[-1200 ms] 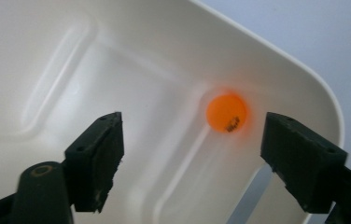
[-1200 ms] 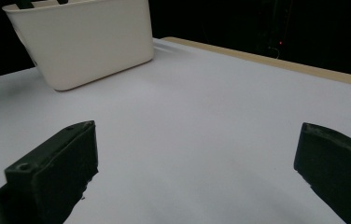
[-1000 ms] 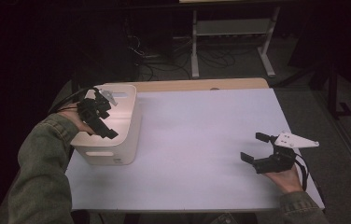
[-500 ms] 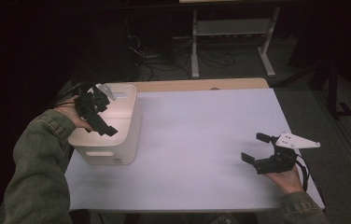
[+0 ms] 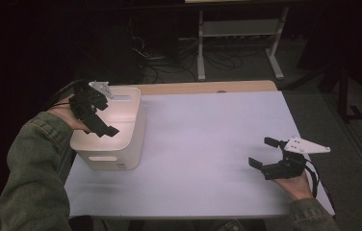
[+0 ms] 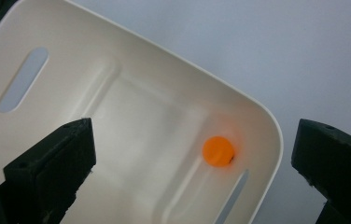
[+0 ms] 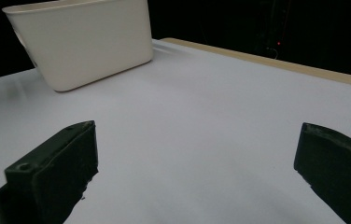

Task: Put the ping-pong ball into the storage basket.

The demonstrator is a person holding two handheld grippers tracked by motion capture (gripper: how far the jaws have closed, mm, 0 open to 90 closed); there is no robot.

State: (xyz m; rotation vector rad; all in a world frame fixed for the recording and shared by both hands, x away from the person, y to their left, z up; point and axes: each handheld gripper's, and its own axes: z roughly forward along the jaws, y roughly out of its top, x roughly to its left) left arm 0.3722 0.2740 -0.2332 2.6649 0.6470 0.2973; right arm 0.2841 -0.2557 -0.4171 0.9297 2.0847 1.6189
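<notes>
Down inside the white bin (image 5: 121,139) at the counter's (image 5: 208,144) left side, a small orange disc (image 6: 218,150) lies flat on the floor, tucked into a corner beside a slotted wall, and the left tool (image 6: 192,154) hangs directly above the bin with its jaws spread wide and empty. Being round, the disc shows no long axis or heading, so the reach looks to be straight down and toward that corner. Well apart at the near right, the right tool (image 5: 269,156) rests open and empty, pointing left toward the bin.
</notes>
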